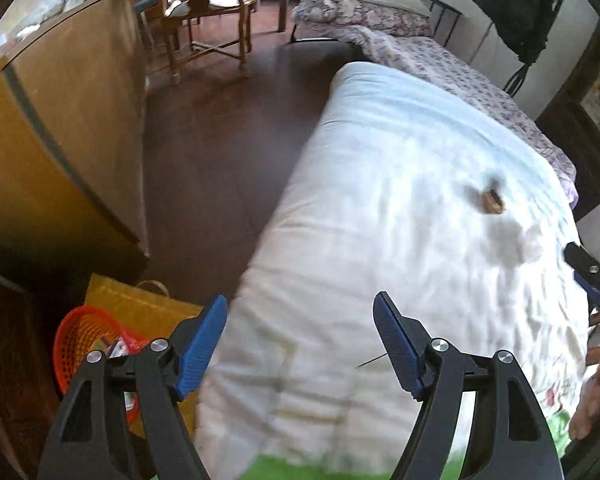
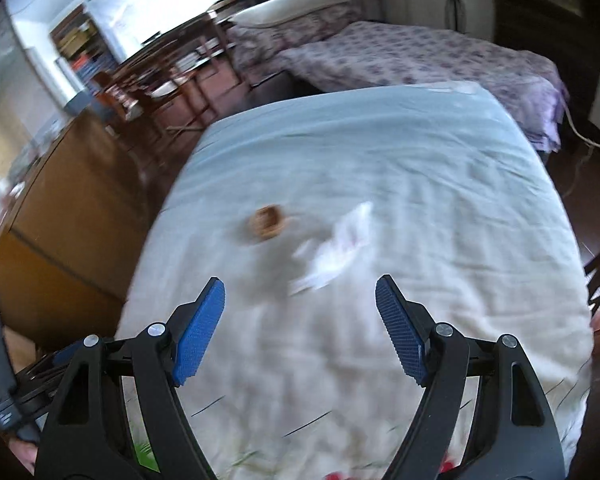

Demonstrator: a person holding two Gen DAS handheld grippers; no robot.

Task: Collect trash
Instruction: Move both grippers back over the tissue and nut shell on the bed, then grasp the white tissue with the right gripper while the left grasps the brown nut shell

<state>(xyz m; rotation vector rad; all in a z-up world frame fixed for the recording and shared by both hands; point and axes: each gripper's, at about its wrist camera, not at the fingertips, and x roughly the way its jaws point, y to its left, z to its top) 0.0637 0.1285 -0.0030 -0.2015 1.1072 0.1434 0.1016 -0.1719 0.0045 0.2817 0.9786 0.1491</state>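
Spread across a white-quilted bed point(image 2: 380, 152), 2 bits of trash ahead of both wide-open, empty claws: crumpled white paper point(image 2: 336, 248), long axis slanting up-right, just beyond the right claw point(image 2: 300, 328), brown cardboard roll point(image 2: 266, 222) left of it, farther from the left claw point(image 1: 300, 340).

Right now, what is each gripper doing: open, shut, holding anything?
Left gripper: open, nothing between its fingers, over the white quilt.
Right gripper: open, empty, over the same quilt.
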